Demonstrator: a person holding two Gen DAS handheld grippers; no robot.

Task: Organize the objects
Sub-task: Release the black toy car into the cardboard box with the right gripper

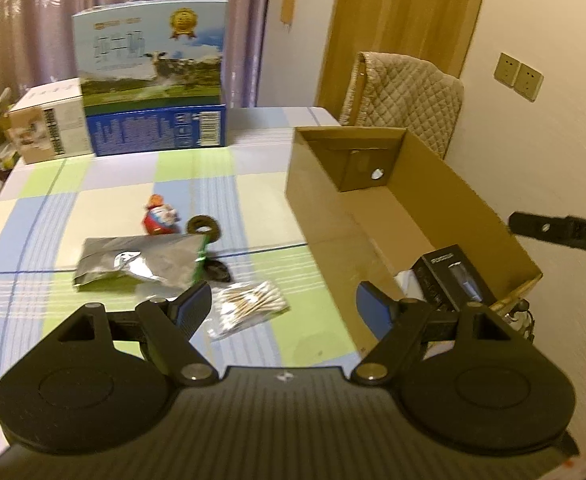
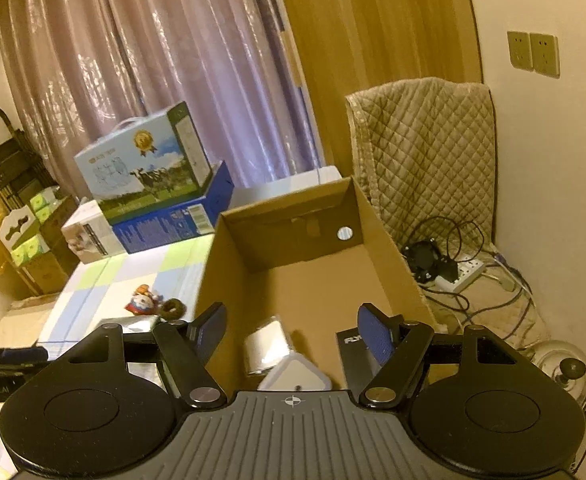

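Observation:
An open cardboard box [image 1: 445,216] stands on the right of the checked table; it also shows in the right wrist view [image 2: 313,280]. Inside lie a black carton [image 1: 453,276], also in the right wrist view [image 2: 353,356], and white packets [image 2: 277,356]. On the table lie a bag of cotton swabs [image 1: 249,306], a silver pouch [image 1: 133,264], a red figurine [image 1: 159,220] and a dark ring [image 1: 204,227]. My left gripper [image 1: 283,308] is open and empty, just above the swabs. My right gripper [image 2: 293,330] is open and empty, above the box's near end.
A milk carton box [image 1: 153,76] and a small white box [image 1: 49,124] stand at the table's far edge. A quilt-covered chair [image 1: 405,96] stands behind the cardboard box. Cables and a power strip [image 2: 467,270] lie on the floor to the right.

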